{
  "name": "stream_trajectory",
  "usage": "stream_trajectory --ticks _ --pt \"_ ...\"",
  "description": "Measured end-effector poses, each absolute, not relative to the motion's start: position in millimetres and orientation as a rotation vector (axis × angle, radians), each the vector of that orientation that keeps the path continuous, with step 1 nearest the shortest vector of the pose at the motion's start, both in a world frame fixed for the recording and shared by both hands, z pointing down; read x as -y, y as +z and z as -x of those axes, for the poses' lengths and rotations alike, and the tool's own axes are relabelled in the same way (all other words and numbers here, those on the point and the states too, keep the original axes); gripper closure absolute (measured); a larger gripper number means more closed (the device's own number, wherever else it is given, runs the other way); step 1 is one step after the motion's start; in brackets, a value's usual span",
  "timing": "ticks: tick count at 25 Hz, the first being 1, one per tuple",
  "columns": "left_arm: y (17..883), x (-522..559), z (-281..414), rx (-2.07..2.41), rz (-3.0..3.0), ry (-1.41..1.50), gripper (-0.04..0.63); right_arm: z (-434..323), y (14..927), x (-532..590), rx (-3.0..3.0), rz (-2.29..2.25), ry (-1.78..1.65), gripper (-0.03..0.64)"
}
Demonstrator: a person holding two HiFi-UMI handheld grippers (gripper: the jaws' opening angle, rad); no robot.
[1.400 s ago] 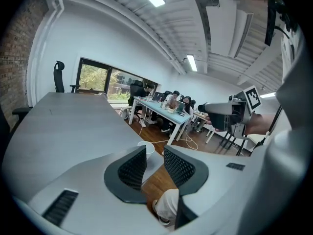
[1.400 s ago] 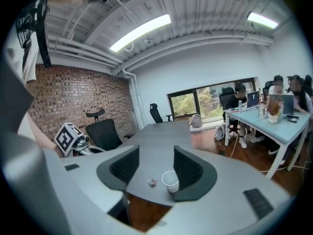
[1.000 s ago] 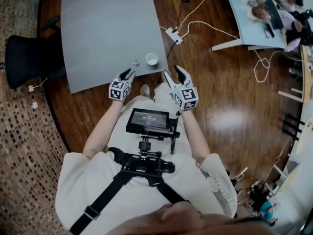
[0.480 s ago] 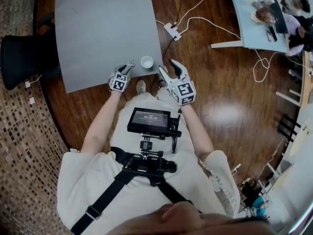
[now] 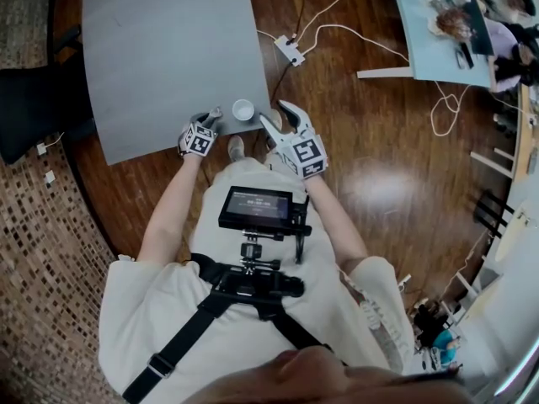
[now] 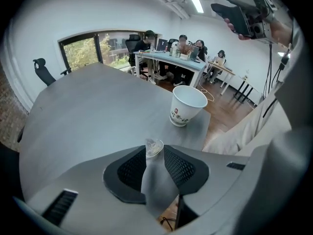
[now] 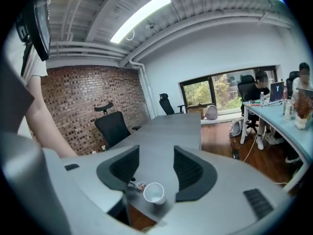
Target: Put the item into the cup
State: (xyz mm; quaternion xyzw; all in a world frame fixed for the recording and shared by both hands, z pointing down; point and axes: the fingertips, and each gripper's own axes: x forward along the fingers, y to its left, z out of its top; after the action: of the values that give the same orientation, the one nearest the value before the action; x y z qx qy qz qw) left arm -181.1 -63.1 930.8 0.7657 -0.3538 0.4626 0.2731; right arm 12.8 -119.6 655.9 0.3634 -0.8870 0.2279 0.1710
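Note:
A white paper cup stands upright near the front edge of the grey table. A small clear wrapped item lies on the table just left of the cup. My left gripper is low at the table edge with that item between its fingertips. The left gripper's jaws are closing round the item, and I see no pad pressing on it. My right gripper hovers open and empty off the table edge, right of the cup. From the right gripper I look down on the cup and the item.
A black office chair stands left of the table. A power strip and white cables lie on the wooden floor beyond the cup. Another desk with people is at the top right. A screen hangs at the person's chest.
Both grippers have moved forward to the table's front edge. The left gripper has gone from short of the table to around the item. The right gripper has drawn up beside the cup.

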Motion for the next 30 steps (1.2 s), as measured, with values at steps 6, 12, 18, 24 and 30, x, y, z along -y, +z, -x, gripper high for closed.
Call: stream_trajectory --ticks 6,12,18,24,30 --pt "936.0 60.7 183.5 0.927 -2.06 1.273 0.523 -9.4 654.1 116.9 2.508 -1.015 0.654 0.382" --pt "938.6 64.6 188.5 0.943 -2.071 1.284 0.58 -9.5 660.2 113.2 2.496 -1.006 0.658 0.38" --pt "932.3 70.1 189.7 0.967 -2.067 1.272 0.592 -12.4 665.6 111.6 2.493 -1.011 0.663 0.38" --pt "896.3 86.1 178.9 1.021 -2.104 1.186 0.592 -13.7 659.5 118.1 2.509 -1.036 0.642 0.38" --pt "847.3 106.5 167.4 1.094 -2.193 1.101 0.592 -15.5 665.0 117.3 2.508 -1.036 0.66 0.38"
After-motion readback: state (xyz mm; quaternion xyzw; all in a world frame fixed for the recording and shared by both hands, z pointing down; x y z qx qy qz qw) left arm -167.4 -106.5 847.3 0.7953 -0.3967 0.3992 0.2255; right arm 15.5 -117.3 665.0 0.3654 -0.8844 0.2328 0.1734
